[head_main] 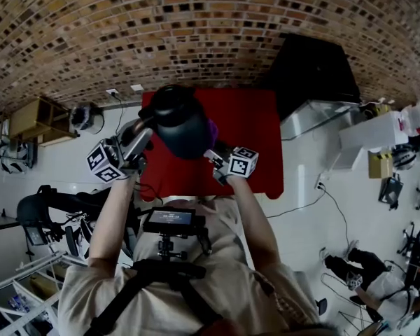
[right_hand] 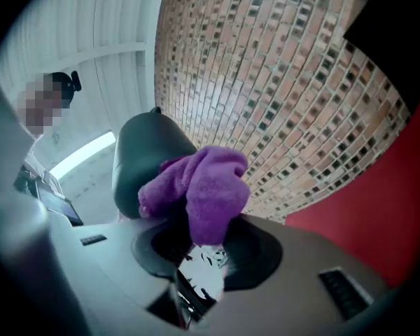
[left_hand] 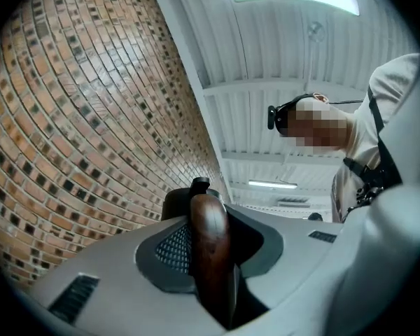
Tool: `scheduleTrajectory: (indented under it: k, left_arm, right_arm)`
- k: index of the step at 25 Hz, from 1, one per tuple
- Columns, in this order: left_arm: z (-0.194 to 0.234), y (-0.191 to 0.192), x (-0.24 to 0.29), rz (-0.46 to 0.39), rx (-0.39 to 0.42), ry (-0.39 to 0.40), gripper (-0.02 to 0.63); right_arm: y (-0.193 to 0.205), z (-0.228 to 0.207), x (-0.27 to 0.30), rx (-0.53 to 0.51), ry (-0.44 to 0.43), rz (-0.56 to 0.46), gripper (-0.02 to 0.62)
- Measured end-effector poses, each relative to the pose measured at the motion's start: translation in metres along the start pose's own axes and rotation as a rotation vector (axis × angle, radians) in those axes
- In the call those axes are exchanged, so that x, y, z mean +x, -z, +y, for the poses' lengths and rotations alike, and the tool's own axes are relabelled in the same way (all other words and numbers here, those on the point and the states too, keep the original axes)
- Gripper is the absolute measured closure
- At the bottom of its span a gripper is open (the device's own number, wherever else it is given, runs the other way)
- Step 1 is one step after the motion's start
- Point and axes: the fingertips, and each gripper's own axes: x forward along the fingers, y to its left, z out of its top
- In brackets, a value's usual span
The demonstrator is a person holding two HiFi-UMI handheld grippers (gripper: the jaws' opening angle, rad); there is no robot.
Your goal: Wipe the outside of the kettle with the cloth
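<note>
Currently left gripper [head_main: 141, 140] is clenched on the brown handle [left_hand: 208, 243] of the dark kettle [head_main: 178, 121]. Kettle sits between both grippers, over the red mat [head_main: 259, 145], in front of the person's chest. Right gripper [head_main: 215, 156] jaws are grasping a bunched purple cloth [right_hand: 204, 187], and the cloth is up against the kettle's side. Brick wall [head_main: 196, 26] is behind.
</note>
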Motion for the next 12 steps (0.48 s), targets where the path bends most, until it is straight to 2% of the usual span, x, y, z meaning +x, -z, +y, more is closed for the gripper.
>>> scheduleTrajectory:
  k: [3, 5, 7, 9, 12]
  left_arm:
    - [0.012, -0.003, -0.002, -0.039, -0.025, -0.036, 0.511]
    - [0.016, -0.004, -0.001, -0.044, -0.021, -0.051, 0.511]
    - [0.020, -0.005, -0.002, -0.038, -0.007, -0.063, 0.511]
    - [0.023, -0.004, -0.003, -0.024, 0.001, -0.074, 0.512]
    - [0.033, 0.002, -0.006, -0.019, -0.015, -0.100, 0.509]
  right_arm:
    - [0.017, 0.000, 0.018, 0.060, -0.023, -0.070, 0.468]
    - [0.029, 0.007, 0.036, 0.064, -0.028, -0.052, 0.469]
    - [0.048, 0.020, 0.055, 0.025, -0.042, 0.028, 0.471]
    - [0.074, 0.035, 0.068, -0.053, -0.070, 0.151, 0.472]
    - [0.102, 0.039, 0.065, -0.142, -0.066, 0.291, 0.471]
